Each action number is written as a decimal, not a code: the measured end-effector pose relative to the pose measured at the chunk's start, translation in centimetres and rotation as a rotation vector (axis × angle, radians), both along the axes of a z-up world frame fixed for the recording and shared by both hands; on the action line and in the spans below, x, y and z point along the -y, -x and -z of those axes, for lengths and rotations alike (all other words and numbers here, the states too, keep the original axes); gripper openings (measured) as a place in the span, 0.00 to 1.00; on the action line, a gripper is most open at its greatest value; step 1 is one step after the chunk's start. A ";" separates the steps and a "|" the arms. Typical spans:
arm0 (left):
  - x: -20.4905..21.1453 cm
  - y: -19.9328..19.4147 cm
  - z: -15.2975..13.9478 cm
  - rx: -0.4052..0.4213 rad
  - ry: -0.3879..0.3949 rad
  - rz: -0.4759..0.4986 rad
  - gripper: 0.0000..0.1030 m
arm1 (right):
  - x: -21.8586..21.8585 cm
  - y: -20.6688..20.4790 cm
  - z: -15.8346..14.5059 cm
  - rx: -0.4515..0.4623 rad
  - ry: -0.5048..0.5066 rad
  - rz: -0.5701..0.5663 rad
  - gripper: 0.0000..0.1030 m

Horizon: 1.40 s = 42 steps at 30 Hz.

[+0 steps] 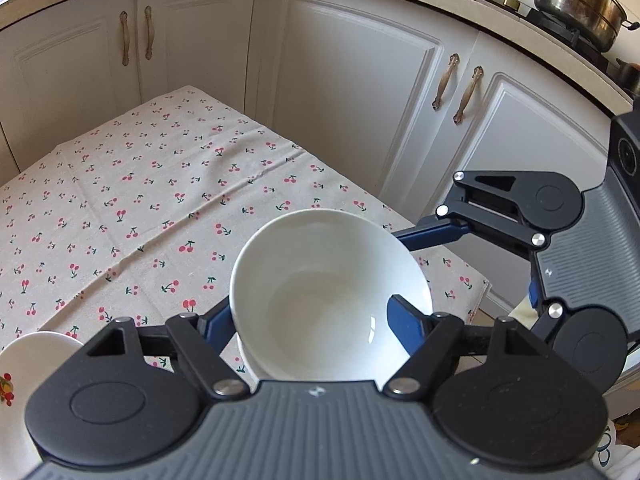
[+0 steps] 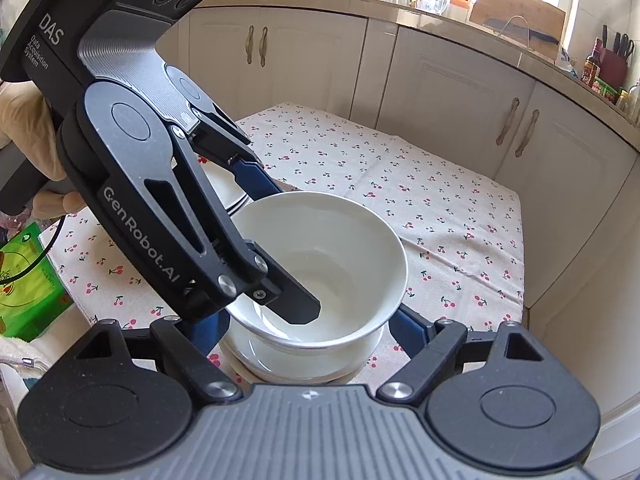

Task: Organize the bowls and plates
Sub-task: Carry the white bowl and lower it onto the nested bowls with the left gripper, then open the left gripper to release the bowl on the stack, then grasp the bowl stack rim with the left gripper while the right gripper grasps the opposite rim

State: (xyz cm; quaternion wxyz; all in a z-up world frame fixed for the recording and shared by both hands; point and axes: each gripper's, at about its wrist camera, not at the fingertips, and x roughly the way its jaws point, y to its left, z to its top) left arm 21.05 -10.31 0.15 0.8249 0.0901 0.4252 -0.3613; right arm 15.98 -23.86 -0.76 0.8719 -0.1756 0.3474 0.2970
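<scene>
White bowl [image 1: 328, 288] (stacked) sits between both grippers' fingers [image 1: 404, 320].

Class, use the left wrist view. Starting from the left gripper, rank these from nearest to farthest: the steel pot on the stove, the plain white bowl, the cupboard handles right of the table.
1. White bowl: between the left gripper's fingers.
2. Cupboard handles: right, beyond the table.
3. Steel pot: far upper right, on the stove.
</scene>
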 end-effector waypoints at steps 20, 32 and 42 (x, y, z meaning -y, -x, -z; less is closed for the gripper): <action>-0.1 -0.3 1.6 -0.041 0.025 0.015 0.82 | 0.7 -0.5 1.1 -0.081 -0.055 0.007 0.94; -3.6 2.0 0.3 0.106 0.066 0.056 0.90 | 1.2 0.9 0.8 -0.031 -0.047 -0.002 1.00; -5.2 4.9 2.2 0.148 -0.038 0.158 0.90 | 1.2 1.5 1.6 -0.033 -0.004 -0.025 1.00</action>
